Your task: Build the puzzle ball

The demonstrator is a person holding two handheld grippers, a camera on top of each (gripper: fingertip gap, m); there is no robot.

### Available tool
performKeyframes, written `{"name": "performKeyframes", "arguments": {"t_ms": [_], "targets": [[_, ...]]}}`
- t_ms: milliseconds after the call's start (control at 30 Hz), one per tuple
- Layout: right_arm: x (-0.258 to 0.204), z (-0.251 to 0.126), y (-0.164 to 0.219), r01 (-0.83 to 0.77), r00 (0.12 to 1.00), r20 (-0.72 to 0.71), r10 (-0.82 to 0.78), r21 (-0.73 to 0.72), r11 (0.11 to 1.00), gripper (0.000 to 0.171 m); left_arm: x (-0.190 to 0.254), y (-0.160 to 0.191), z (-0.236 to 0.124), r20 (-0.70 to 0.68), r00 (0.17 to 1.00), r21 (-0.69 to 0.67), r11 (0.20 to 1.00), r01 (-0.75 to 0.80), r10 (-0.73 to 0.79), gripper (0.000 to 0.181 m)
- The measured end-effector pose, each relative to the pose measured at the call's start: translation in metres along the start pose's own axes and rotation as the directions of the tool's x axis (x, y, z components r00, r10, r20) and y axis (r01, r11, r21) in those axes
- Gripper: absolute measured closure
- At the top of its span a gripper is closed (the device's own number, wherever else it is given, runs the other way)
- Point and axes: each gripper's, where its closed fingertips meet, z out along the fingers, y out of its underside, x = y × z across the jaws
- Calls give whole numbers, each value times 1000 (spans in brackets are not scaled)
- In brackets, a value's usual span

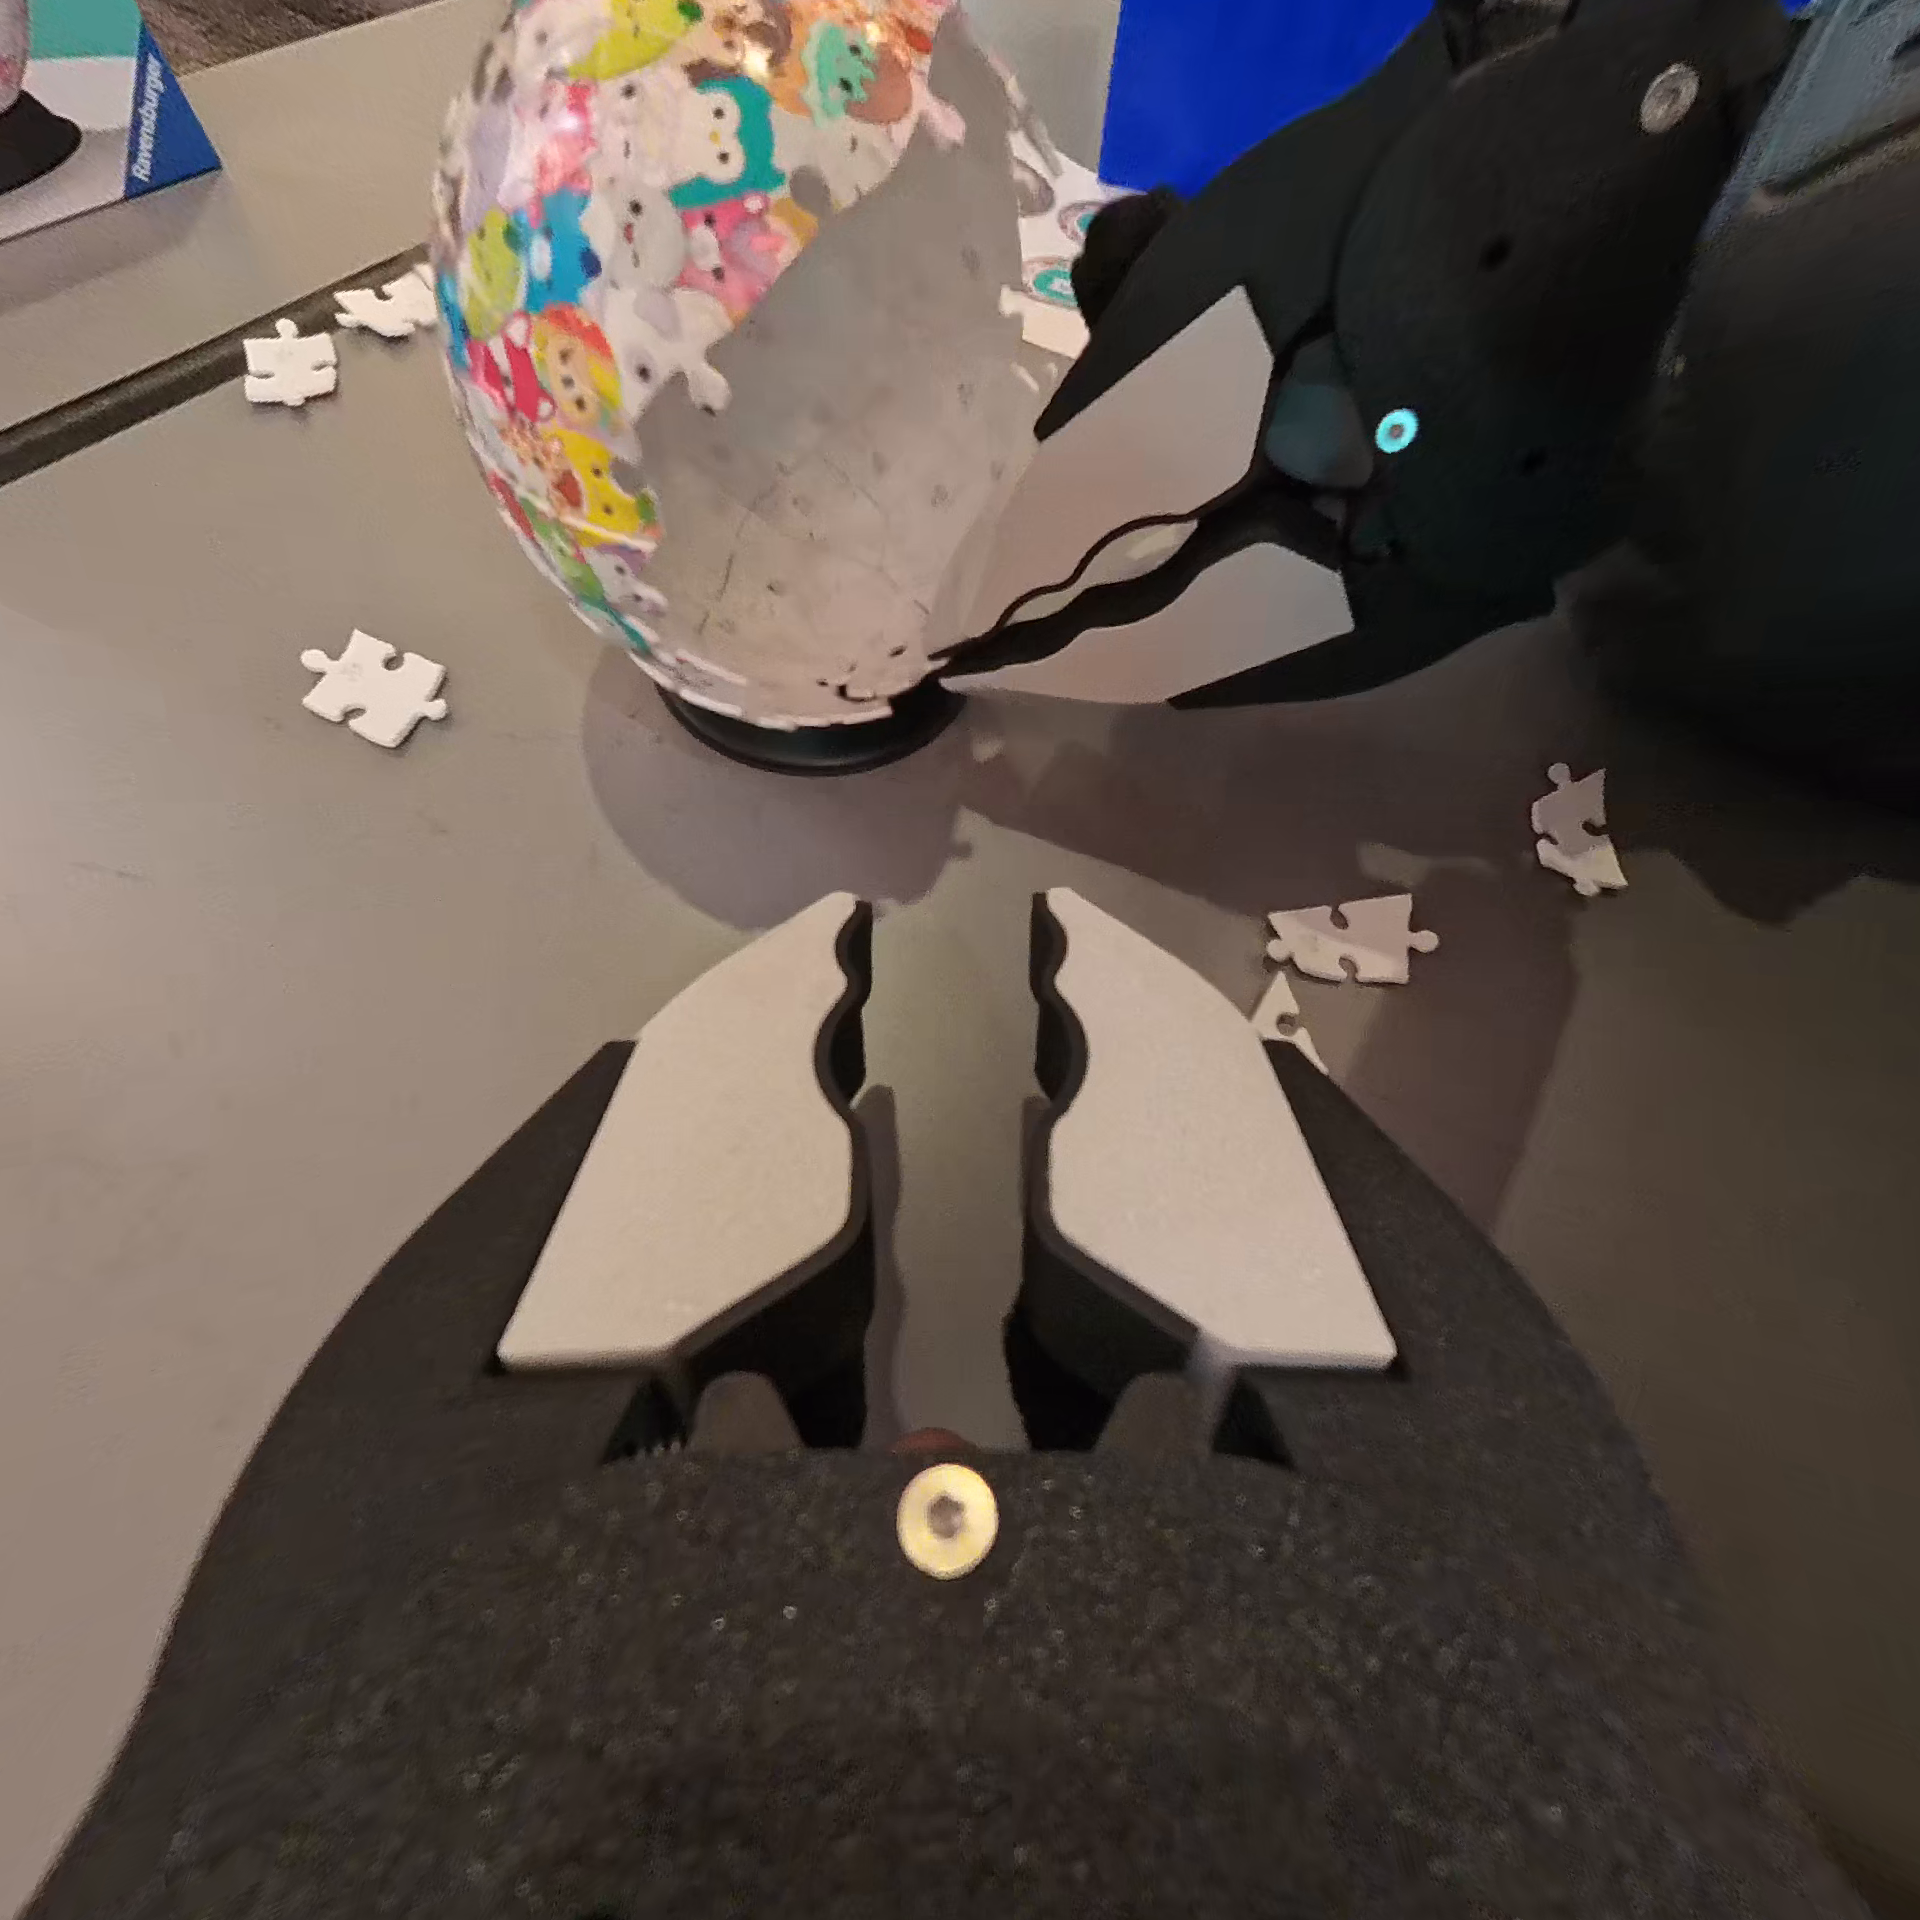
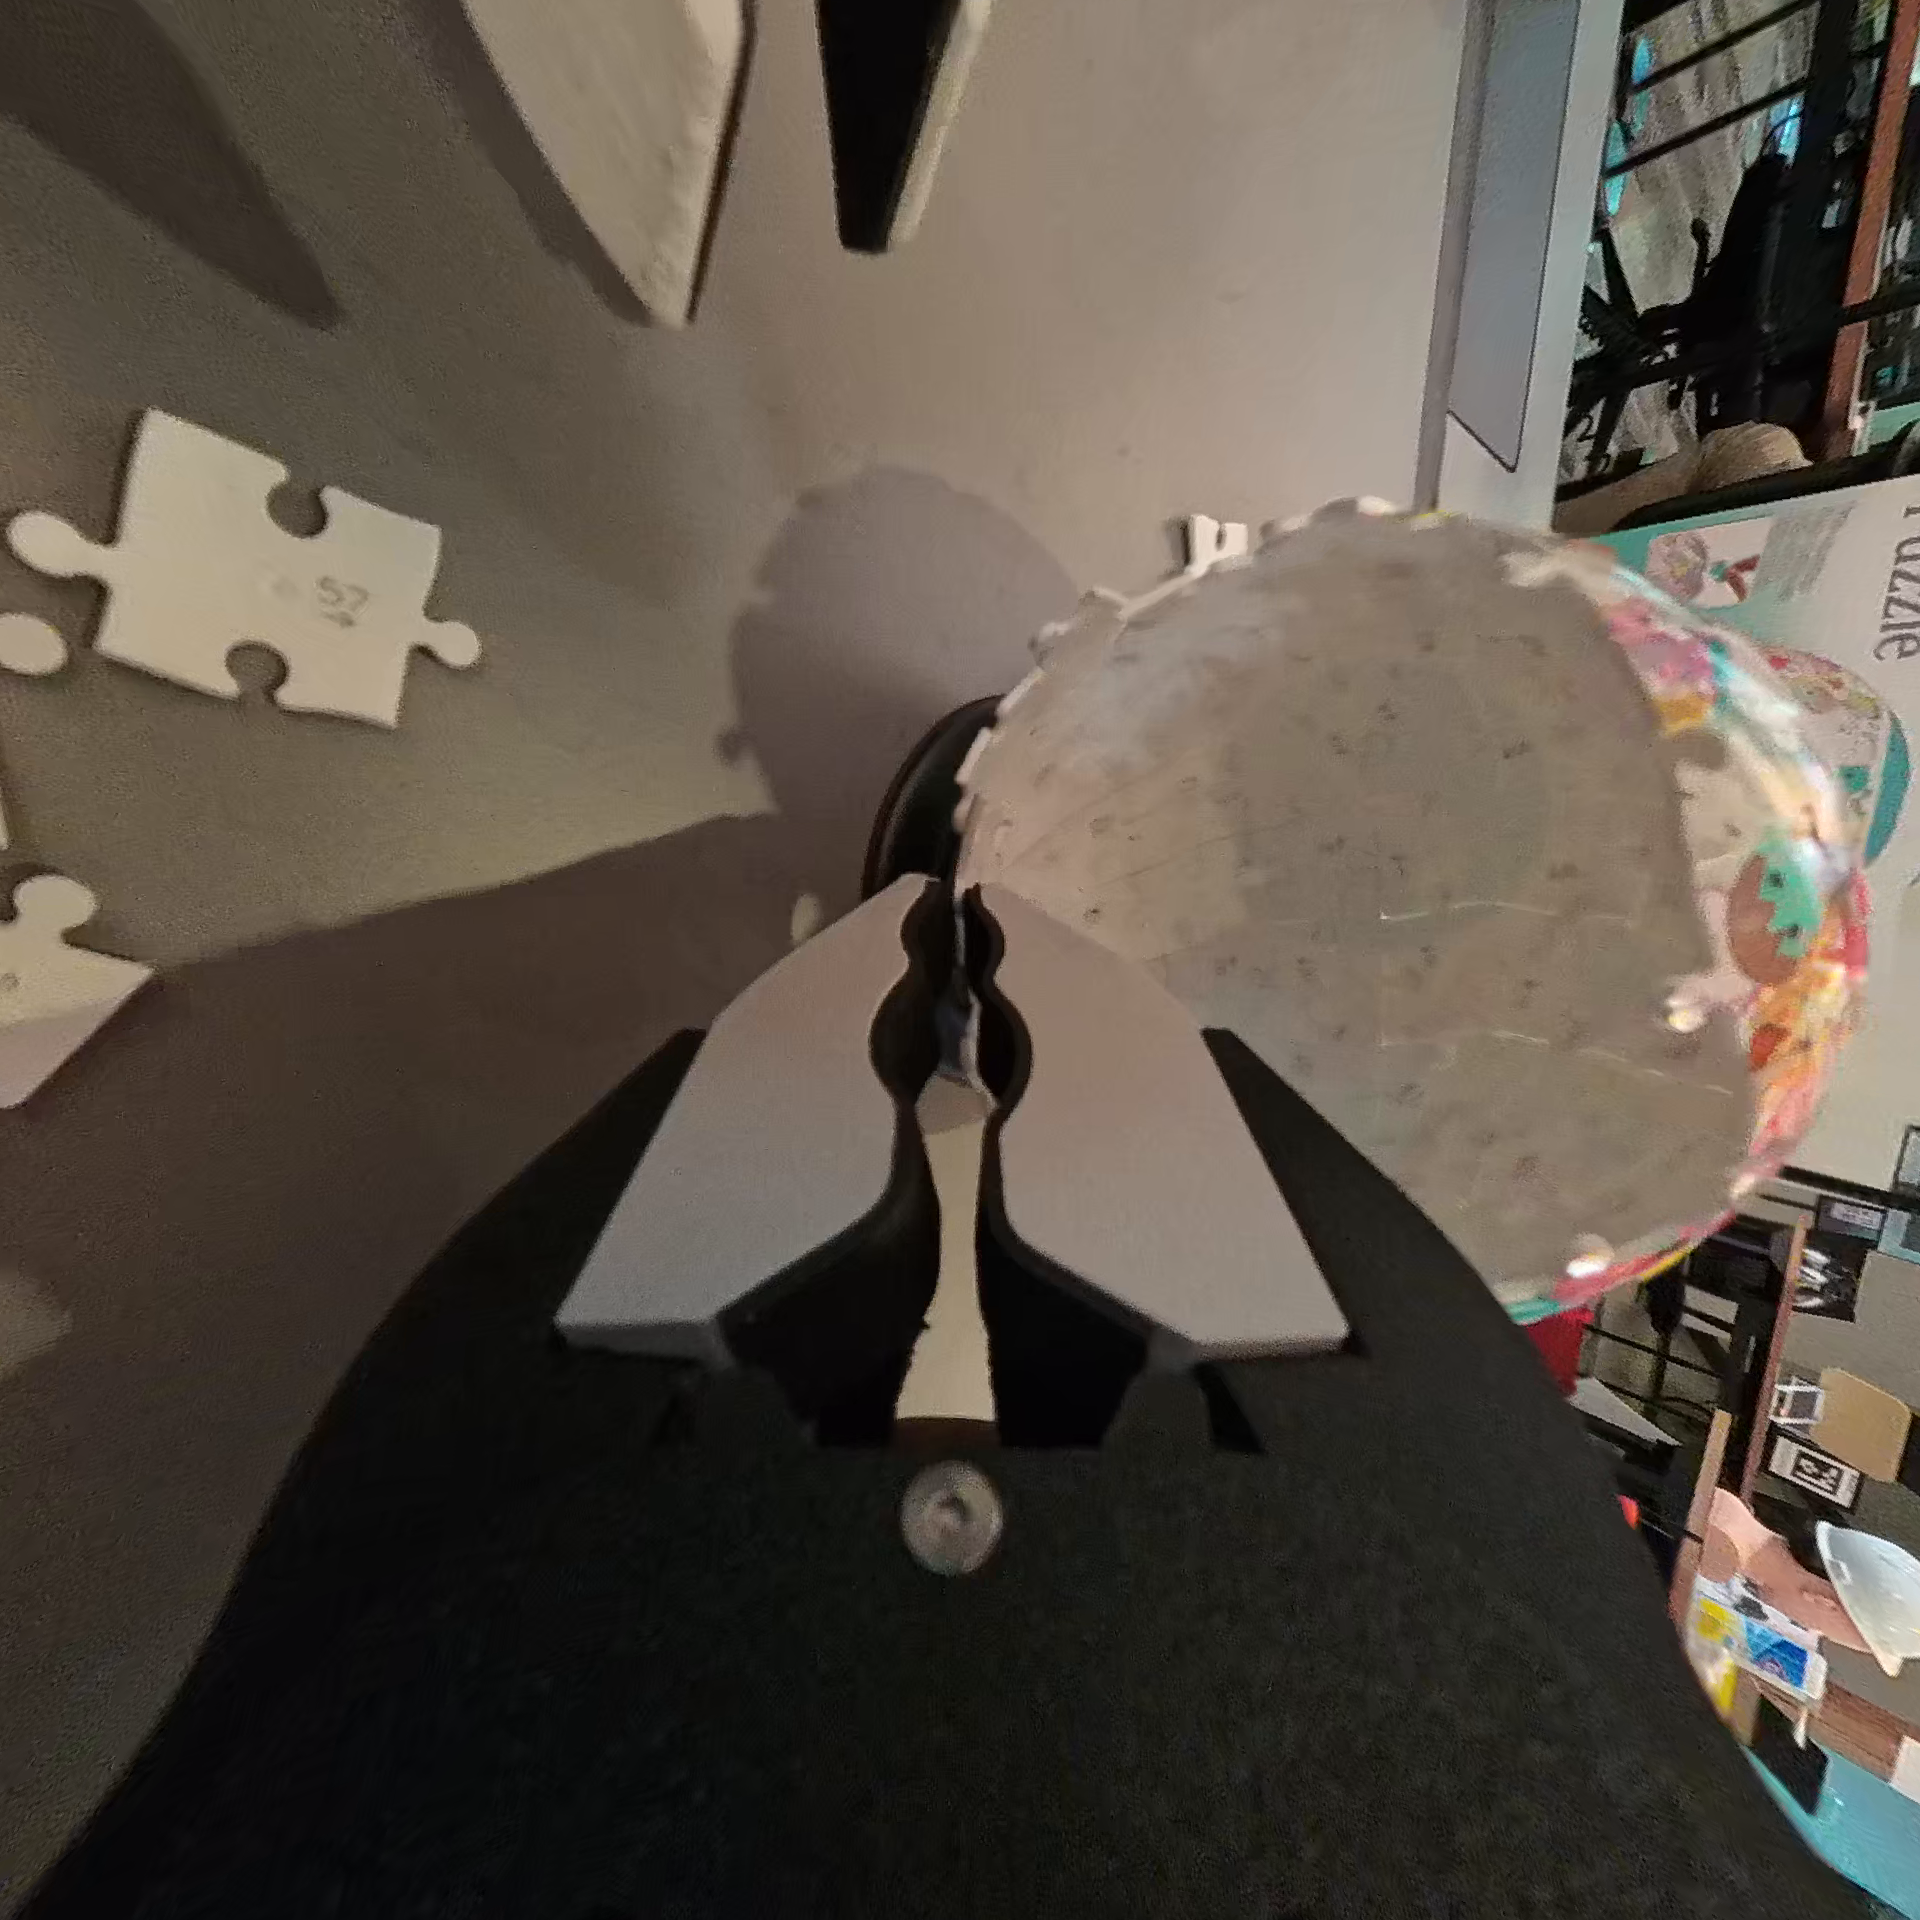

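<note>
The puzzle ball [image 1: 665, 374] sits half-built on its black stand [image 1: 821, 732] on the grey worktop [image 1: 260, 1039], at twelve o'clock from our left gripper [image 1: 948, 940]. Its printed shell covers the nine o'clock side, while the three o'clock side gapes, showing the pale inner faces. Our right gripper [image 1: 951, 657] reaches in from three o'clock, fingers nearly together on what looks like a thin puzzle piece [image 2: 961, 1023], edge-on at the ball's low rim beside the stand; the view is too blurred to be sure. To seat it well, we should line its tabs with the rim's notches and press gently along the curve. The left gripper's fingers stand partly apart and hold nothing; we could steady the shell with them. Loose white pieces [image 1: 374, 688] lie face-down around the stand, and a box [image 1: 156, 125] sits at ten o'clock.
</note>
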Motion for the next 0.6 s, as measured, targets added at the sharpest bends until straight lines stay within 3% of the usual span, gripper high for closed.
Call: {"name": "performKeyframes", "arguments": {"t_ms": [600], "targets": [[-3,4,2,2,1000,27,-2,-6,1000,169,-25,-1,37,27,998,-65,996,55,-53,148]]}}
